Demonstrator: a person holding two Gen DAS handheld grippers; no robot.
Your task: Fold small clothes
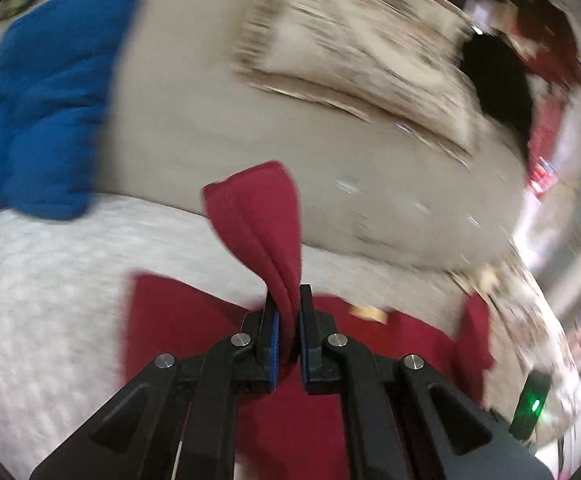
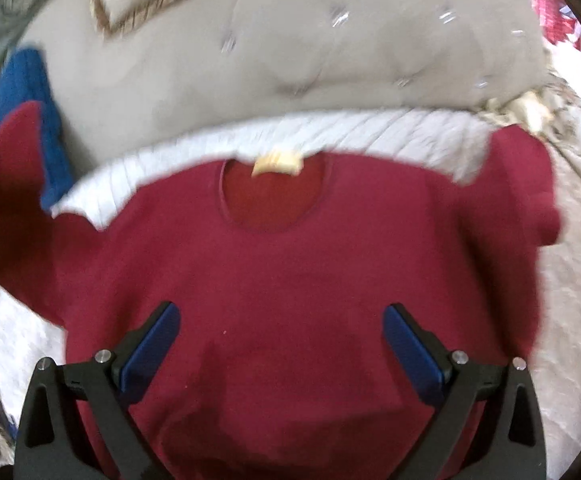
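A dark red T-shirt [image 2: 290, 280] lies face up on a white quilt [image 2: 330, 136], its neck label [image 2: 276, 166] toward the beige headboard. My left gripper [image 1: 288, 312] is shut on the shirt's left sleeve [image 1: 258, 216] and holds it lifted above the quilt; the raised sleeve also shows in the right wrist view [image 2: 14, 184]. My right gripper [image 2: 282, 320] is open, its blue pads [image 2: 154, 344] spread wide over the lower middle of the shirt, holding nothing. The right sleeve [image 2: 526, 188] lies flat.
A blue cushion [image 1: 46, 92] leans against the tufted beige headboard [image 1: 250, 136] at the left. A patterned pillow [image 1: 354, 48] sits further right with a dark object [image 1: 498, 80] beside it. A patterned blanket [image 2: 562, 120] covers the bed's right side.
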